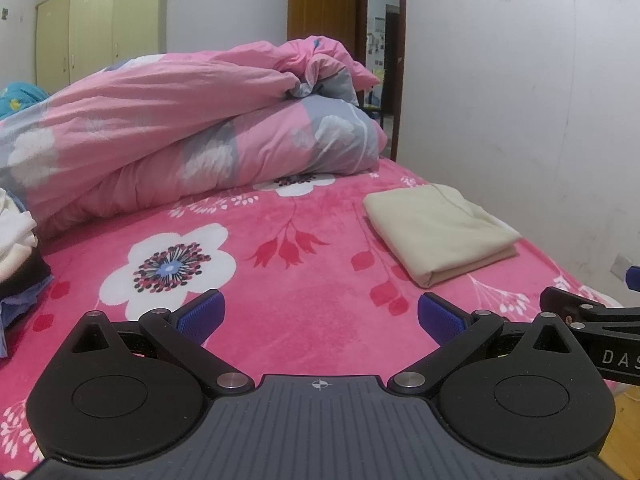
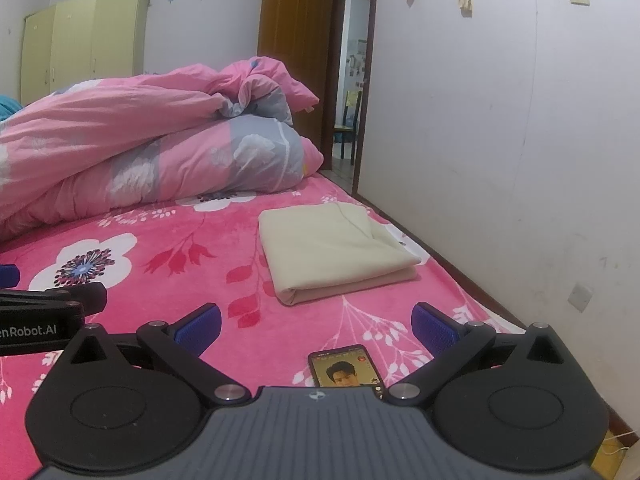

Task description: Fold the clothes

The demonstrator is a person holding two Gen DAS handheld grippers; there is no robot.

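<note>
I see both my left gripper and right gripper spread wide, empty, hovering near the folded cream cloth on the bedspread.

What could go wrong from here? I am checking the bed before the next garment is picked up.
The phone lies on the bedspread just ahead of the open right claw; it might get knocked or pinched. The unfolded pile sits at the bed's left edge and could slide off when the open left claw pulls a piece.
</note>
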